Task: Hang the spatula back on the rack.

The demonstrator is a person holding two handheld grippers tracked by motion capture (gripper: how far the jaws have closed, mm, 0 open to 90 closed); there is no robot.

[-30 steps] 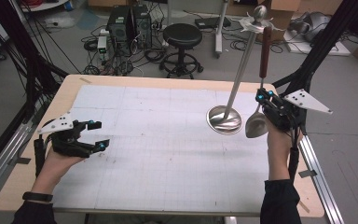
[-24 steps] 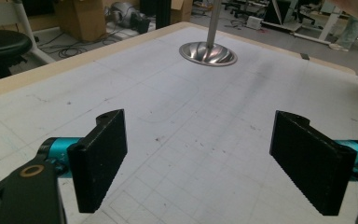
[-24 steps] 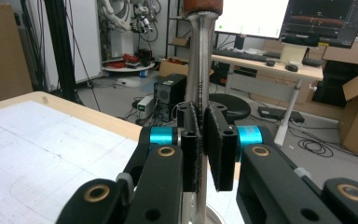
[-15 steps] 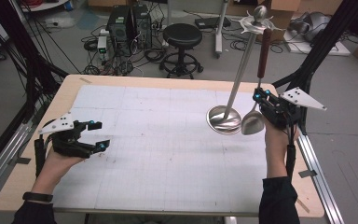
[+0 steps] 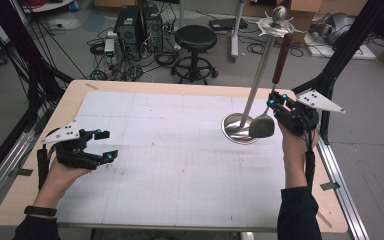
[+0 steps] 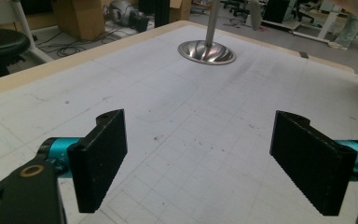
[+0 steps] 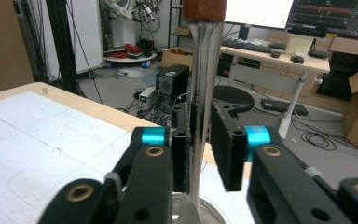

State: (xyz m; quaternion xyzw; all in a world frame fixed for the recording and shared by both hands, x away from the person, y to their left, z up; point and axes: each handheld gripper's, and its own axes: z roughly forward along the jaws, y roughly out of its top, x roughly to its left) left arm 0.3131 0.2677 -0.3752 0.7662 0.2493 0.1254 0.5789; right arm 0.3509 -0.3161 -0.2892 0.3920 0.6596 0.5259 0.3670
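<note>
A steel utensil stand (image 5: 257, 75) with a round base (image 5: 235, 129) and a spiked crown (image 5: 278, 20) stands at the table's right. A spoon with a brown handle (image 5: 281, 55) hangs along it, handle top up by the crown and bowl (image 5: 262, 126) over the base. My right gripper (image 5: 276, 102) sits at the spoon's thin steel stem (image 7: 204, 70). Its jaws have just been opening, and the stem stands between the pads with a gap on one side. My left gripper (image 5: 105, 145) rests open and empty near the table's left edge; its view (image 6: 200, 163) looks toward the stand base (image 6: 207, 50).
The white grid mat (image 5: 180, 165) covers most of the wooden table (image 5: 330, 220). Beyond the far edge are a black stool (image 5: 196, 37), computer boxes (image 5: 140, 20) and cables on the floor. Black frame posts rise at both sides.
The right gripper's jaws have parted from the spoon's stem. The spoon's bowl has swung left, closer to the stand's pole. The left hand has not moved.
</note>
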